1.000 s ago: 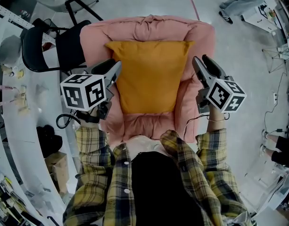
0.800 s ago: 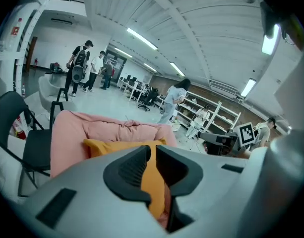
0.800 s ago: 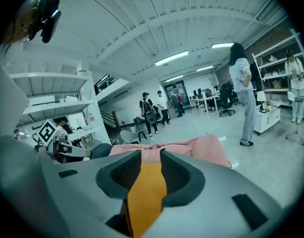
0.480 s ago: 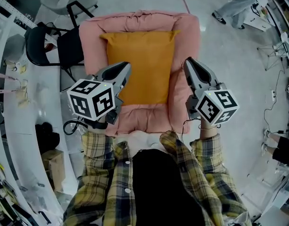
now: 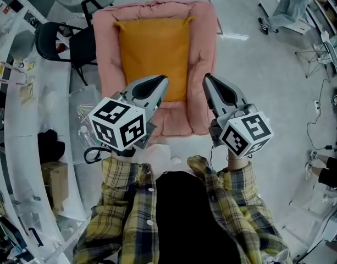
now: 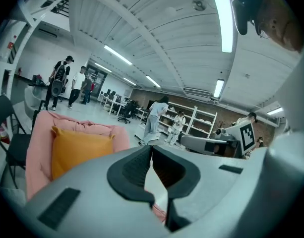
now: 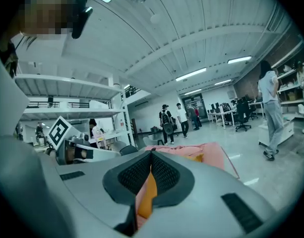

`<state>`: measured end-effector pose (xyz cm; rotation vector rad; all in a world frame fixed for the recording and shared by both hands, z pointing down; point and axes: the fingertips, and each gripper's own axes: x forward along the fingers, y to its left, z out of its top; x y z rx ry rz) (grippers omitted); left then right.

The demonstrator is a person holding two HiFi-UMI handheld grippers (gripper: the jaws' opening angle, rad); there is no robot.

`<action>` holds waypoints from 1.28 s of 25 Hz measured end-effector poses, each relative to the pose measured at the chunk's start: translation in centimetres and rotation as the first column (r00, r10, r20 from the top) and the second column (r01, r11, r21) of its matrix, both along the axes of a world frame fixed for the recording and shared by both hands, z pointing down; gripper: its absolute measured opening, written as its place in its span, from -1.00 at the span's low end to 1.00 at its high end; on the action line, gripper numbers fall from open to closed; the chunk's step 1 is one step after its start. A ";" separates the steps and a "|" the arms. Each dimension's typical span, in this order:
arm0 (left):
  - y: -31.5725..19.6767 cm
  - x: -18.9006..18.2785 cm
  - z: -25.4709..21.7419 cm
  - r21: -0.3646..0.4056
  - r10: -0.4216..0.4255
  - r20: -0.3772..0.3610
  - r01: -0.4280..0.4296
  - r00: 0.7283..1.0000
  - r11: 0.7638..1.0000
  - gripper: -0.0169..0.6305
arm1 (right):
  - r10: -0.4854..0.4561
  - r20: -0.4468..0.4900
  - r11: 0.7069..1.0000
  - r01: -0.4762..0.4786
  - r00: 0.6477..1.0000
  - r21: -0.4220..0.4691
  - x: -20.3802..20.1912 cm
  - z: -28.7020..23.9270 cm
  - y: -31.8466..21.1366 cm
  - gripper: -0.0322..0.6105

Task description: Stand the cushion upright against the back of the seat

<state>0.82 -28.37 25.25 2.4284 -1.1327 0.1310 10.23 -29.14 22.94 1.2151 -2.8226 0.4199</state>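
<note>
An orange cushion stands against the back of the pink padded seat; it also shows in the left gripper view. Both grippers hover in front of the seat, clear of the cushion. My left gripper points at the seat's front left, its jaws closing until the tips meet, with nothing between them. My right gripper points at the front right, and its jaws are likewise closing on nothing. Behind the right gripper's jaws, slivers of the cushion and the pink seat show.
A black chair stands to the left of the seat. Next to it runs a curved white bench with a clear plastic bag. A person walks at the far right. More people and shelving stand across the hall.
Both grippers drew back from the cushion's sides toward me and their jaws closed. The seat now lies farther off and higher in the head view, and the cushion stays leaning against its back.
</note>
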 end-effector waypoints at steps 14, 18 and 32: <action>13.6 2.4 0.1 -0.023 0.006 0.025 -0.005 1.000 1.000 -0.89 | -0.107 0.015 0.992 0.108 0.994 -0.071 0.4 1.0 13.9 -0.84; 14.8 1.4 -0.3 -0.007 0.002 0.017 -0.002 1.000 1.000 -0.89 | -0.115 -0.017 0.992 0.114 0.993 -0.049 -0.4 0.3 15.2 -0.84; 19.0 -2.4 -2.6 0.058 0.050 0.030 -0.052 0.998 0.997 -0.89 | -0.167 -0.065 0.986 0.168 0.984 0.005 -2.7 -1.5 19.0 -0.84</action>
